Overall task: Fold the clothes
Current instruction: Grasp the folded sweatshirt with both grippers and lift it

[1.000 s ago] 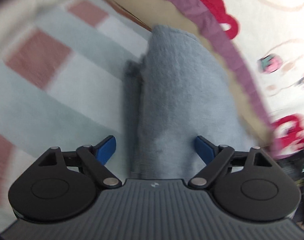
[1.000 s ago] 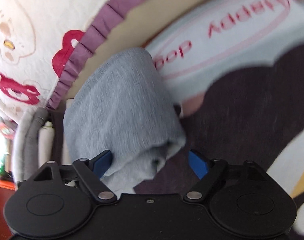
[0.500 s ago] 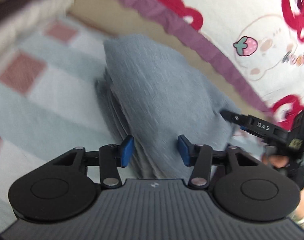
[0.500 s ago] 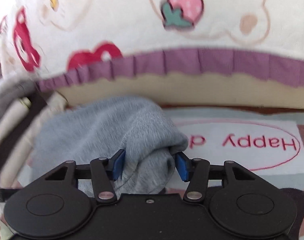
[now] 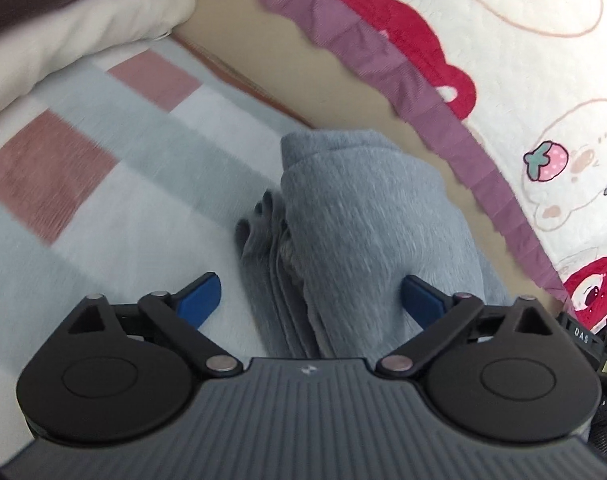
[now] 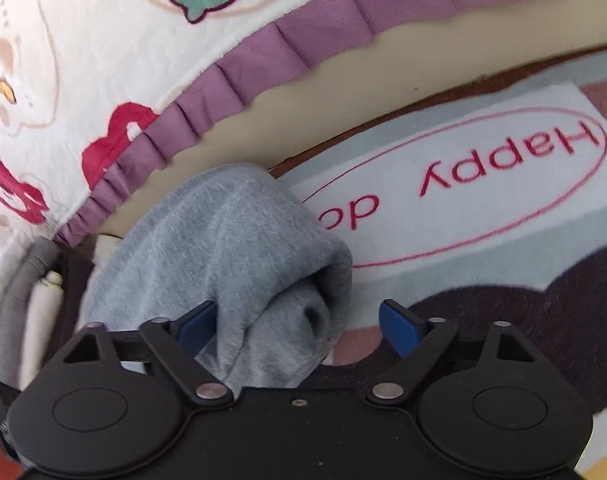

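A folded grey garment [image 5: 363, 216] lies on a checked rug [image 5: 103, 184] beside a bed edge. In the left wrist view my left gripper [image 5: 311, 296] is open, its blue pads [image 5: 199, 294] standing wide on either side of the garment's near end. In the right wrist view the same grey garment [image 6: 231, 256] shows as a thick roll. My right gripper [image 6: 299, 322] is open too, with the left pad against the cloth and the right pad [image 6: 397, 326] apart from it.
A cream bedspread with a purple frill [image 5: 443, 92] and strawberry prints hangs close on the right of the garment. A white and dark pile of clothes [image 5: 75, 28] lies at the far left. The rug bears a "Happy" oval label [image 6: 483, 184]. More folded clothes [image 6: 27, 304] lie left.
Both grippers were shut on the grey garment half a second ago and have opened wide. The garment has been let go and rests on the rug.
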The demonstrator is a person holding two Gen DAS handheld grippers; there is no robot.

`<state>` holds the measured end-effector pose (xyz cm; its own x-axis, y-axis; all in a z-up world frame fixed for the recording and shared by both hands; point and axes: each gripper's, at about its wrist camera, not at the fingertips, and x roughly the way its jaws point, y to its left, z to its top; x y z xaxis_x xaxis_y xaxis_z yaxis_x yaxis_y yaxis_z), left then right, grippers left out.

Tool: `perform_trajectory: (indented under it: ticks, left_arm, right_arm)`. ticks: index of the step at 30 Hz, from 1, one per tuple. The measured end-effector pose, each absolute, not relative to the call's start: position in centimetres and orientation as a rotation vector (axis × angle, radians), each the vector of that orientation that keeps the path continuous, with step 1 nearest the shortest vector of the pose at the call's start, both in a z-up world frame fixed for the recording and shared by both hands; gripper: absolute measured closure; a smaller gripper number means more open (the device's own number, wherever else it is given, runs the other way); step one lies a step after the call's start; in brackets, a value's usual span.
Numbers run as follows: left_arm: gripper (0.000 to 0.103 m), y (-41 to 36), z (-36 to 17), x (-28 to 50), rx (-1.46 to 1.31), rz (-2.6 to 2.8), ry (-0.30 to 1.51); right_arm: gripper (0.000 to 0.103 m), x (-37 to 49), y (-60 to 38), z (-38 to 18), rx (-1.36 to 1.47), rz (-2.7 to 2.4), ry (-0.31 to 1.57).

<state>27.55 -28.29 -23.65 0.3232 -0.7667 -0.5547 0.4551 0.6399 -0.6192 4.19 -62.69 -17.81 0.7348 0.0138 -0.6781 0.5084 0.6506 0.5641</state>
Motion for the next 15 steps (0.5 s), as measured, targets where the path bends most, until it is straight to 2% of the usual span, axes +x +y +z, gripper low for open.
perform_trajectory:
  ticks: [4, 8, 11, 13, 14, 15]
  left_arm:
    - [0.000, -29.2, -24.0, 27.9, -0.392, -0.879, 0.892]
    - [0.001, -28.5, -24.7, 28.0, -0.560, -0.893, 0.911]
    - [0.021, -29.0, -24.2, 27.9, -0.523, -0.886, 0.942]
    - [0.032, -28.9, -23.8, 27.8, -0.510, -0.877, 0.948]
    - [0.034, -28.8, -23.7, 27.8, -0.504, -0.875, 0.944]
    - [0.038, -28.7, -23.6, 27.7, -0.493, -0.875, 0.938]
  right_arm:
    - [0.008, 4.5, -63.1, -18.4, 0.853, -0.297, 0.680]
    - [0.007, 4.8, -63.4, -19.1, 0.900, -0.265, 0.636]
    - [0.005, 6.0, -63.4, -19.0, 0.891, -0.265, 0.640]
    - [0.018, 7.1, -62.9, -18.5, 0.860, -0.238, 0.651]
    - [0.019, 7.4, -62.5, -18.1, 0.823, -0.227, 0.652]
    - [0.027, 7.6, -62.0, -17.6, 0.773, -0.219, 0.652]
